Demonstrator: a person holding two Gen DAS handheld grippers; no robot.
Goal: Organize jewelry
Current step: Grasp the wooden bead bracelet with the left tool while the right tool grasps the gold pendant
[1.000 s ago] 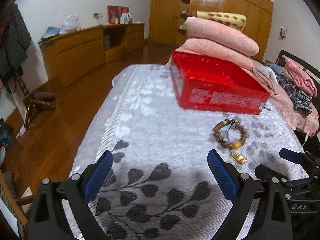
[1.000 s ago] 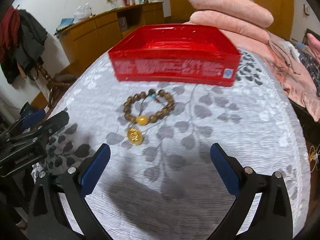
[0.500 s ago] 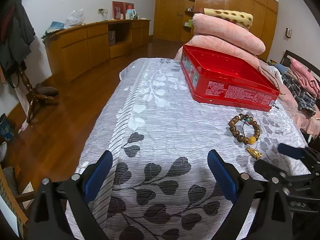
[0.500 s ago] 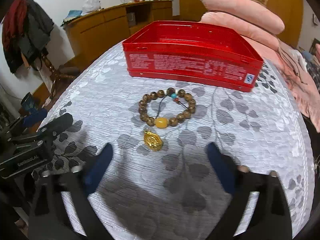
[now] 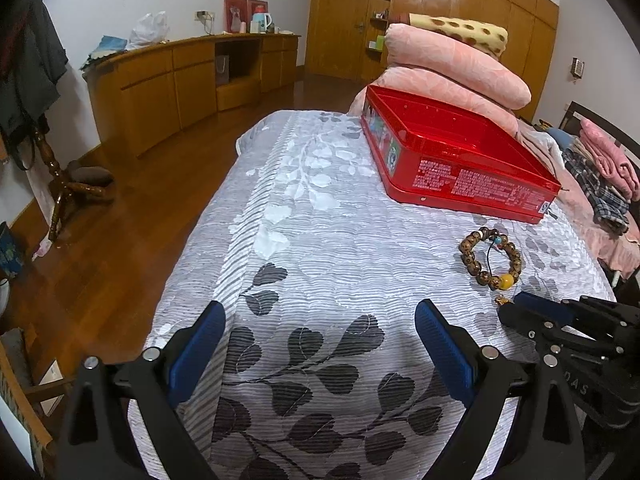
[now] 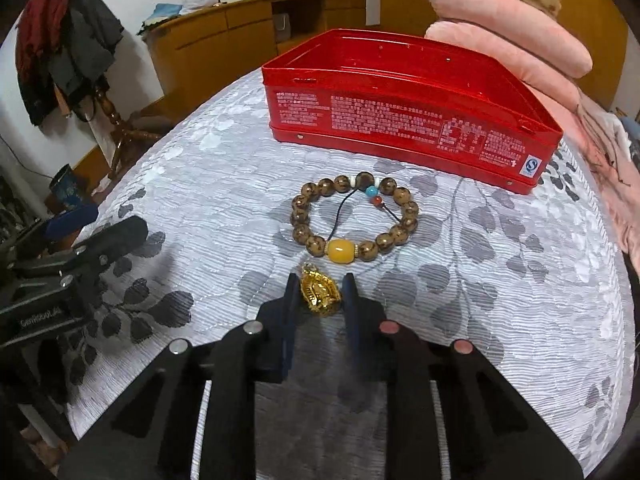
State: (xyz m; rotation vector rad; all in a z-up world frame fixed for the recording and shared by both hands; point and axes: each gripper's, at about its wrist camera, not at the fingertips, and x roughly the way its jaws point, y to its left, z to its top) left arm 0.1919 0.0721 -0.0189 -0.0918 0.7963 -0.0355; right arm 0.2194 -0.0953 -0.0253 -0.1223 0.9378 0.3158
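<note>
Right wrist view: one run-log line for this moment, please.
right gripper: closing around gold pendant | left gripper: open, idle | bracelet: on bedspread | red tin: open

Small gold carved pendant (image 6: pixel 320 294) lies flat on the cloth, right beside the brown wooden bead bracelet (image 6: pixel 354 215) with its one yellow bead; open red rectangular tin box (image 6: pixel 408 114) sits just behind, empty.

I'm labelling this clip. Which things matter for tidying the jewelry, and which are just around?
For the job: gold pendant, bead bracelet, red tin, right tongs.
Lying about: pink pillows, wooden cabinet, plaid clothes.
</note>
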